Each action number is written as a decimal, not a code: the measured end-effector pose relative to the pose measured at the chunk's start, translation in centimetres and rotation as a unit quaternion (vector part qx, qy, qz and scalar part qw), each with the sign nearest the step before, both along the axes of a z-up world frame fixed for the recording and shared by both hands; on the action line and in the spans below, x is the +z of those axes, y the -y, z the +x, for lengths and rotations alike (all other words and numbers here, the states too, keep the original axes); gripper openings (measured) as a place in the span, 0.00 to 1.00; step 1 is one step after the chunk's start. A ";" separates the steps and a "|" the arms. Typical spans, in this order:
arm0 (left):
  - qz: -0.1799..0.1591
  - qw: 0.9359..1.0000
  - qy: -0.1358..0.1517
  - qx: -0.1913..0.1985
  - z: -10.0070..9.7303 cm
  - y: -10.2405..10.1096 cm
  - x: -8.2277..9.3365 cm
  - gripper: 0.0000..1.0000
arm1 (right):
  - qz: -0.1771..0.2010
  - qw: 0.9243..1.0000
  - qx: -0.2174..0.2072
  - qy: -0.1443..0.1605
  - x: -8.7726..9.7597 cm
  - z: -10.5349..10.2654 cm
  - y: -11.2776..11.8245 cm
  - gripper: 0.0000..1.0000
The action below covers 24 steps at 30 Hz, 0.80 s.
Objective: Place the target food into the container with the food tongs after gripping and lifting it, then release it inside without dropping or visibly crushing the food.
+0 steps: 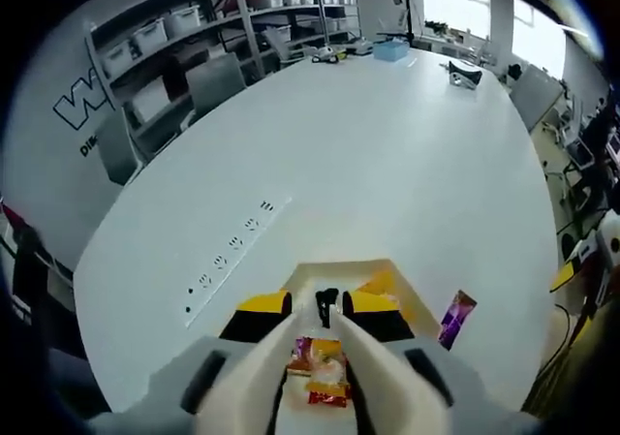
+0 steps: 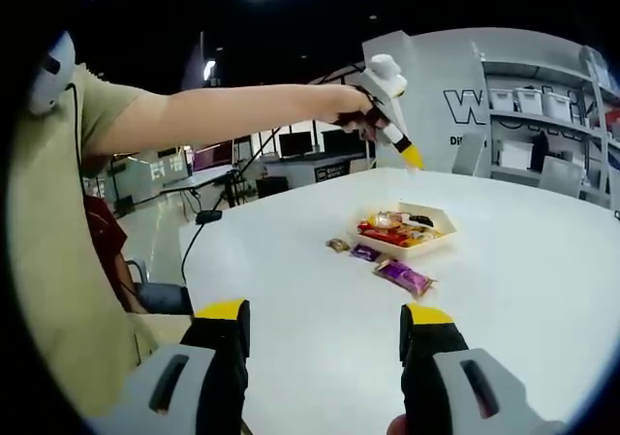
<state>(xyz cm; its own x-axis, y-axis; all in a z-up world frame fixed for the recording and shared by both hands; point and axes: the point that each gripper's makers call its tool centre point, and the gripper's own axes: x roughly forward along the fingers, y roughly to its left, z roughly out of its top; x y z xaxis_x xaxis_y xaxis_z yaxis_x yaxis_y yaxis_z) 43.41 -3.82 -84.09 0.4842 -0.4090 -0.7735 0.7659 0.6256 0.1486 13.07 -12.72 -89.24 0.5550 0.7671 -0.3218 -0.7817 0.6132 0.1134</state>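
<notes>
Snacks (image 2: 397, 230) in container (image 2: 438, 244) | white table (image 2: 523, 261), shelving (image 1: 223, 28) | left jaws nearly together, right jaws spread

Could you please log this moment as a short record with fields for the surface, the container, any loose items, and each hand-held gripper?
surface: white table
container: shallow cream tray, holding assorted wrapped snacks
loose items: purple packet, smaller purple packet and a small brown piece, all on the table beside the tray
left hand-held gripper: raised above the tray in the person's hand; whether its jaws are open or shut cannot be told
right hand-held gripper: low near the table edge, jaws wide apart, holding nothing
</notes>
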 end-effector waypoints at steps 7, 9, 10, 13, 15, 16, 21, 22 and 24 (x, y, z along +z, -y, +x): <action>-0.002 1.000 -0.001 0.001 -0.3 -0.2 0.4 0.19 | 0.000 1.000 0.001 0.000 -0.1 -0.1 -0.1 0.61; -0.001 1.000 0.000 0.002 -0.3 -0.4 0.5 0.19 | -0.001 1.000 0.002 -0.001 -0.2 -0.1 -0.2 0.61; -0.002 1.000 -0.001 0.001 -0.3 -0.4 0.6 0.19 | -0.001 1.000 0.002 -0.001 -0.2 -0.1 -0.2 0.61; -0.001 1.000 0.000 0.000 -0.4 -0.5 0.7 0.19 | -0.001 1.000 0.003 0.000 -0.1 -0.1 -0.4 0.61; -0.002 1.000 -0.001 -0.002 -0.5 -0.5 0.8 0.19 | 0.000 1.000 0.004 0.000 0.0 -0.1 -0.4 0.61; -0.002 1.000 0.000 -0.003 -0.6 -0.5 0.9 0.19 | 0.000 1.000 0.004 0.001 0.0 -0.1 -0.5 0.61; 0.002 1.000 0.008 -0.017 -1.0 -0.3 1.3 0.19 | -0.001 1.000 0.005 0.000 -0.1 -0.1 -0.5 0.61; 0.003 1.000 0.008 -0.019 -1.2 -0.2 1.4 0.19 | -0.001 1.000 0.005 0.000 -0.1 -0.2 -0.5 0.61; 0.004 1.000 0.010 -0.024 -1.5 0.0 1.5 0.19 | -0.001 1.000 0.005 0.000 -0.1 -0.2 -0.5 0.61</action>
<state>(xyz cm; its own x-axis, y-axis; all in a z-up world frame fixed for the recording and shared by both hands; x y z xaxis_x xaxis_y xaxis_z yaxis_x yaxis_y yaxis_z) 41.94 -3.78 -82.57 0.4796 -0.4264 -0.7670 0.7918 0.5870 0.1688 12.88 -12.27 -89.31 0.5480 0.7715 -0.3232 -0.7874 0.6062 0.1118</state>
